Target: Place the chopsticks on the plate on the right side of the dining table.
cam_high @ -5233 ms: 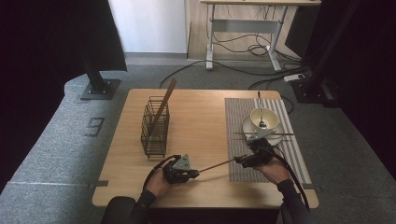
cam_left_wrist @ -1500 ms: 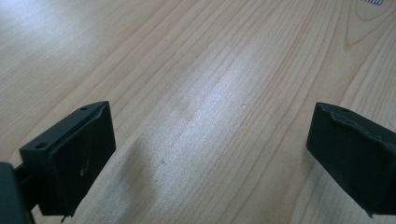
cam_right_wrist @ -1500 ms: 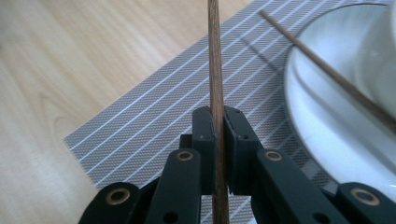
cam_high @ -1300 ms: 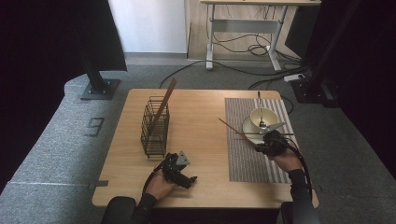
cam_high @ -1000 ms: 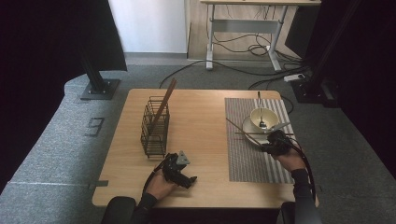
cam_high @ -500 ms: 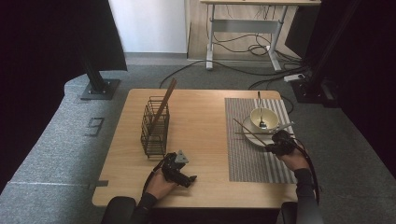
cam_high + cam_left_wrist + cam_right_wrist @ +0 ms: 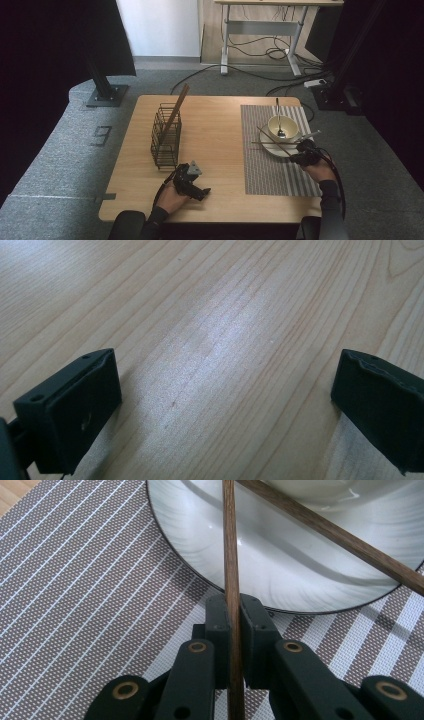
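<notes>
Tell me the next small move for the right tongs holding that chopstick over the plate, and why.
Probably lower a touch and open. The right tongs clamp one chopstick whose shaft already reaches over the plate rim, crossing a second chopstick lying there, so releasing should rest it beside its mate.

Even, soft light brightens the table [image 7: 215, 130] (dark curtains surround it); pale glare streaks the wood, near jaws slightly blurred.
</notes>
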{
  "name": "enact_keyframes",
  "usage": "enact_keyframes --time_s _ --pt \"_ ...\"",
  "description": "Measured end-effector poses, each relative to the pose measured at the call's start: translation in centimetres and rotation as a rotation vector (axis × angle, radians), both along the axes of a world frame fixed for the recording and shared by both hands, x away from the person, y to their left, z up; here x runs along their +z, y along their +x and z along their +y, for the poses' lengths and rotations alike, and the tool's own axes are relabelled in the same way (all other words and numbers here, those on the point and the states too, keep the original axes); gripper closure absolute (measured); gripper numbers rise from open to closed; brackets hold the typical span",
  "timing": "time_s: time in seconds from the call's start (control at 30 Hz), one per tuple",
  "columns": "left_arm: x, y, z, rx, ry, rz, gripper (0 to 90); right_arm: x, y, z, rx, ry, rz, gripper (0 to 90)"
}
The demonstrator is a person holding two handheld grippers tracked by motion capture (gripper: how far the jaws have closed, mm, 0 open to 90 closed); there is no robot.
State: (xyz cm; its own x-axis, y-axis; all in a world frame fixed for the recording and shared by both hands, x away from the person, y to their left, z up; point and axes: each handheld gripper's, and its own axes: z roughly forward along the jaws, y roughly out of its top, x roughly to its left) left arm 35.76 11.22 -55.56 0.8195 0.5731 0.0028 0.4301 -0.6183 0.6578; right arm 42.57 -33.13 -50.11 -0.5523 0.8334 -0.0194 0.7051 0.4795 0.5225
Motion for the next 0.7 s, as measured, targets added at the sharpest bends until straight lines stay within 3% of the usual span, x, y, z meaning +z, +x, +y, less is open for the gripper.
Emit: enact_keyframes --time_s 0.23,0.7 --pt "0.0 0.0 0.0 0.000 0.000 0.000 0.0 -0.3 0.2 -1.1 -0.021 0.034 0.002 81.5" --pt "0.0 0.0 0.0 0.000 0.000 0.000 0.0 -0.9 0.5 -2.8 -0.082 0.029 -0.020 72.5"
